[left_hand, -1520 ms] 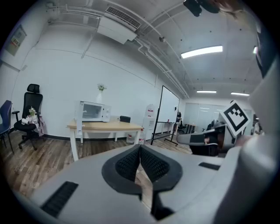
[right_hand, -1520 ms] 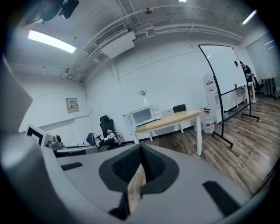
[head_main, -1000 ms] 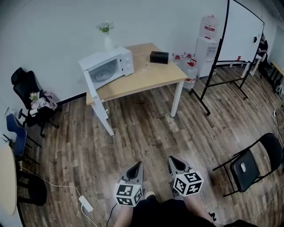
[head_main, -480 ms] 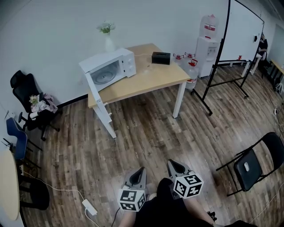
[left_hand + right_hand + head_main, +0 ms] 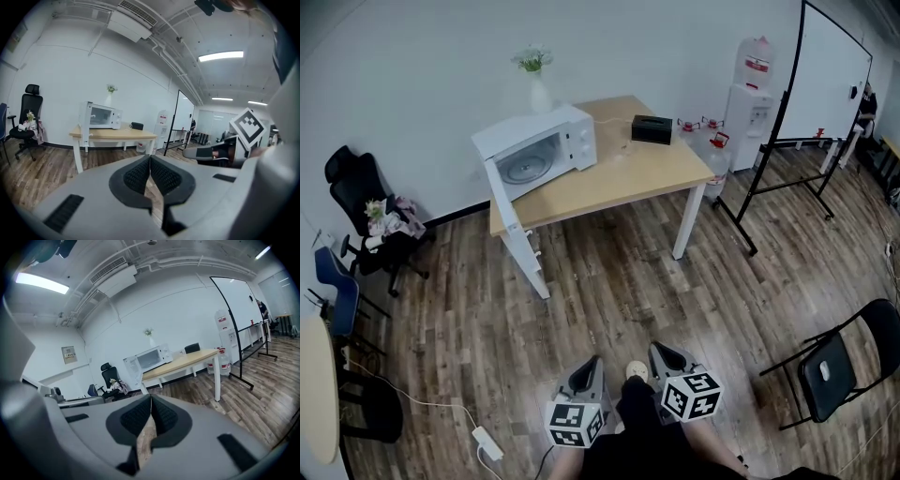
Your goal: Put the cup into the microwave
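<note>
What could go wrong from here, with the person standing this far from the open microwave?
1. The microwave door hangs open past the corner of the table; someone coming close could knock it.
2. A power strip and its cable lie on the floor near the person's feet, a likely tripping risk.
3. The left hand-held gripper and the right hand-held gripper are shut and empty, and no cup shows clearly.
</note>
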The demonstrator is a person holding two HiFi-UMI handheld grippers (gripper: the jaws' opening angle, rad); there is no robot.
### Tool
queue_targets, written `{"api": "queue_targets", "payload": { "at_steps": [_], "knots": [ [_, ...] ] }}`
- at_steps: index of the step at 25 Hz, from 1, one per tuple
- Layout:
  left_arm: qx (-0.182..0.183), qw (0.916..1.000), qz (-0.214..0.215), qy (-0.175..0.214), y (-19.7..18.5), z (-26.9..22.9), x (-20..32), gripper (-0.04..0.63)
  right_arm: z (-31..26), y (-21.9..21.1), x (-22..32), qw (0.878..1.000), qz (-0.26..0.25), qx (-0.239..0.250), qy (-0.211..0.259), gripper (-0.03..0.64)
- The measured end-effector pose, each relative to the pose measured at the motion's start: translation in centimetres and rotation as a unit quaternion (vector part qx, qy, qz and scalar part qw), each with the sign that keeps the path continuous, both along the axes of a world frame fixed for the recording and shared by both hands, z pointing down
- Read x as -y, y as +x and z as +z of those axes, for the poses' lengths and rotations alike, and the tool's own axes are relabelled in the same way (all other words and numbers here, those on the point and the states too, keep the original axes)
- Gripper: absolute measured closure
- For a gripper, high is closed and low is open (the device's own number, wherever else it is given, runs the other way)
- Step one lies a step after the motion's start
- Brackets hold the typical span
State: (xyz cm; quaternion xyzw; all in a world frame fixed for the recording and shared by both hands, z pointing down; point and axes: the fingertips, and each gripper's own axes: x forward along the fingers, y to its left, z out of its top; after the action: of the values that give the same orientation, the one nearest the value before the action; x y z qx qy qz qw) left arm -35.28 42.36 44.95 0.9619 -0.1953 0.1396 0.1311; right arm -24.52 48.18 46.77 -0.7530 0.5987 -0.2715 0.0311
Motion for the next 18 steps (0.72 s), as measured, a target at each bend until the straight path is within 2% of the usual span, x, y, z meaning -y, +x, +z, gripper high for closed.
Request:
{"api": "queue_targets", "payload": {
  "at_steps": [4, 14, 18],
  "knots": [
    [0.0, 1.0, -0.002, 0.005, 2.8, 0.0, 2.8, 0.591, 0.1, 2.9, 2.8, 1.0, 0.0, 0.002, 0.0, 0.623],
    [0.002, 0.9998, -0.017, 0.01, 10.4, 0.0, 10.6, 0.591, 0.0, 11.4, 9.7, 0.999, -0.011, -0.029, -0.011, 0.623],
    [0.009, 0.9997, -0.023, 0.009, 12.5, 0.3, 12.8, 0.591, 0.2, 13.9, 11.7, 1.0, -0.013, -0.024, -0.012, 0.623]
  ]
}}
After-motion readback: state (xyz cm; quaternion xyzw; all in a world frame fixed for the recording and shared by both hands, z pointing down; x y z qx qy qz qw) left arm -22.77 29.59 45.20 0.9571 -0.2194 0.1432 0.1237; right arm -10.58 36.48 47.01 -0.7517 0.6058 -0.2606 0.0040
